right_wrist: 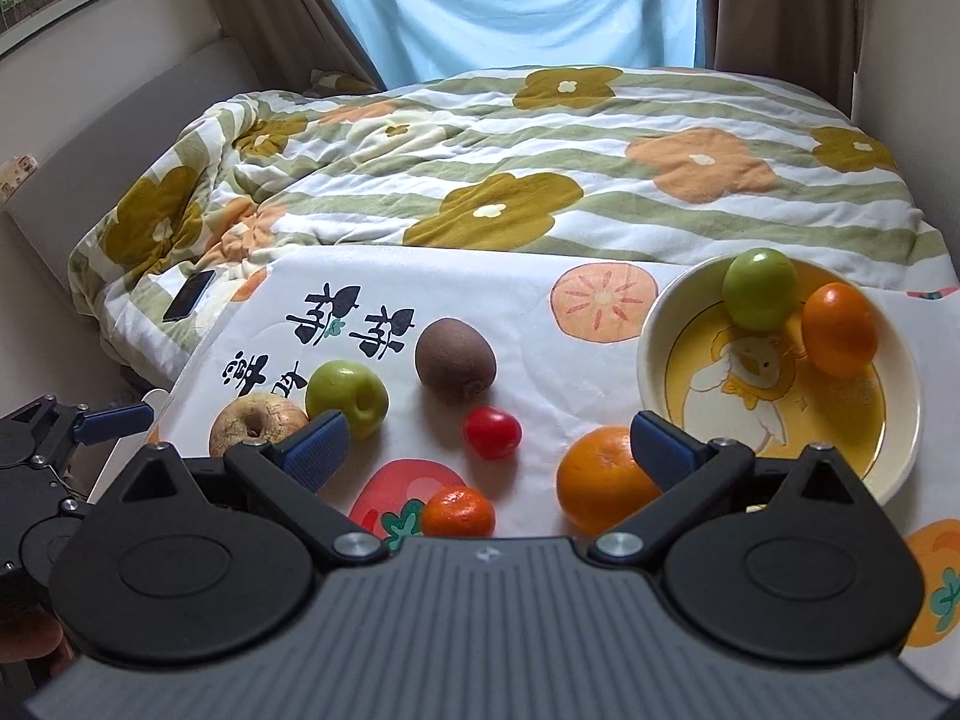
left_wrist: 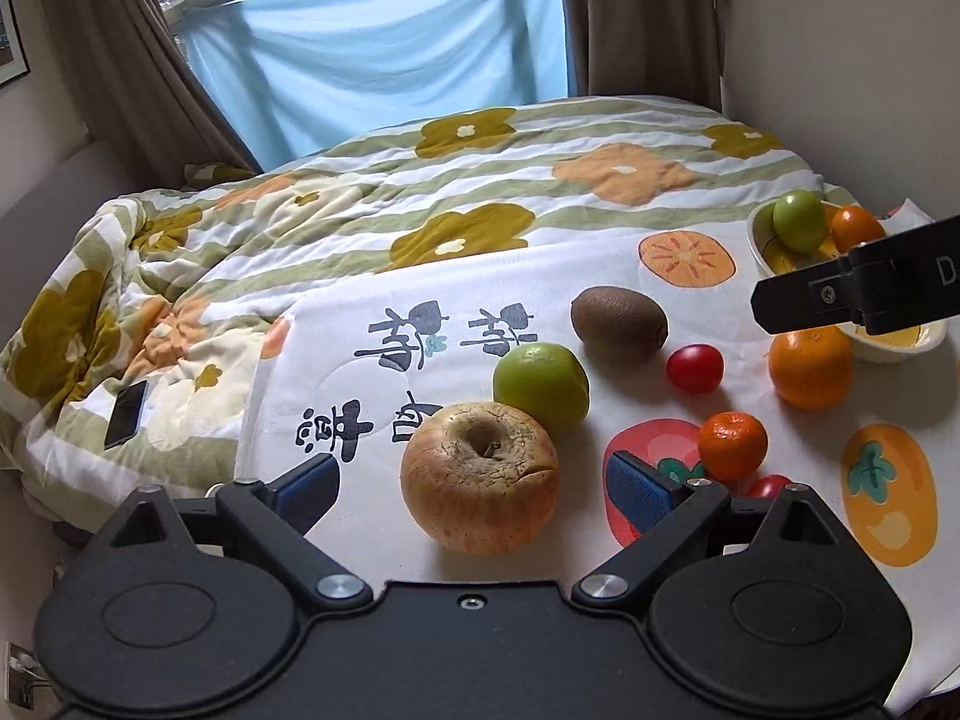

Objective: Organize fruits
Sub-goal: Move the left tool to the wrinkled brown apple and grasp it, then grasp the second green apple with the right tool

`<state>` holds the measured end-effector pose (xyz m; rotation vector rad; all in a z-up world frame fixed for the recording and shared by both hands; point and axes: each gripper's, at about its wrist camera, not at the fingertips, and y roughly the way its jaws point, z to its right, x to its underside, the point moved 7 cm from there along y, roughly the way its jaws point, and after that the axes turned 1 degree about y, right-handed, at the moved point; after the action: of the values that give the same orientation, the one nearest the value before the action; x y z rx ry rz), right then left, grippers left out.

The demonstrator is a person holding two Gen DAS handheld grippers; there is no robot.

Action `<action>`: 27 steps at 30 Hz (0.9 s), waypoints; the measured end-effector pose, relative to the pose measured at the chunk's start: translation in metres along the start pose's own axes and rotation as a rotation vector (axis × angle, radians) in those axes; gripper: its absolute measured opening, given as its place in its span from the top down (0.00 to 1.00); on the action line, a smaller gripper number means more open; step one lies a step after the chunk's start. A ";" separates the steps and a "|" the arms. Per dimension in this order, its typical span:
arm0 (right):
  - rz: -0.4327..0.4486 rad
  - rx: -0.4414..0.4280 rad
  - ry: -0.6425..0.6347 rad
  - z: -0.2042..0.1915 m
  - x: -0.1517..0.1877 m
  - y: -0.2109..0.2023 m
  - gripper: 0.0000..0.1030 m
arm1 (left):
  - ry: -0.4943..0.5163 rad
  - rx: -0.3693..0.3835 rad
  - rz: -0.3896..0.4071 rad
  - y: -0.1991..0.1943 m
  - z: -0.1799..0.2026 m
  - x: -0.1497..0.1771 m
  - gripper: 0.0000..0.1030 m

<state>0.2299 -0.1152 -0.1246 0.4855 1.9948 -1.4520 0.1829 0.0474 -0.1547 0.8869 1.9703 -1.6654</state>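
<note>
The bowl, a cream dish with a duck printed inside, serves as the landmark: it already holds a green plum and a small orange, resting against its far wall and touching each other, so the sorting looks begun but mostly undone. Outside the bowl, on the printed cloth, six fruits are left: a large orange just beside the bowl's near-left rim, a red cherry tomato farther left, a kiwi beyond that, a mandarin nearer the camera, then a second green plum and a wrinkled apple farthest from the bowl. The left gripper is spread wide with the apple between its fingers, not touching either pad. The right gripper is also spread and empty, one finger overlapping the large orange in view. A phone lies on the quilt, well away from the bowl.
</note>
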 end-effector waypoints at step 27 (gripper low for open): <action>-0.115 -0.042 0.091 -0.045 0.004 0.067 0.00 | 0.021 0.135 -0.054 0.047 -0.016 0.014 0.24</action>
<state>0.2566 -0.0506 -0.1658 0.4319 2.1517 -1.4775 0.2070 0.0698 -0.1947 0.9099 1.9297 -1.8449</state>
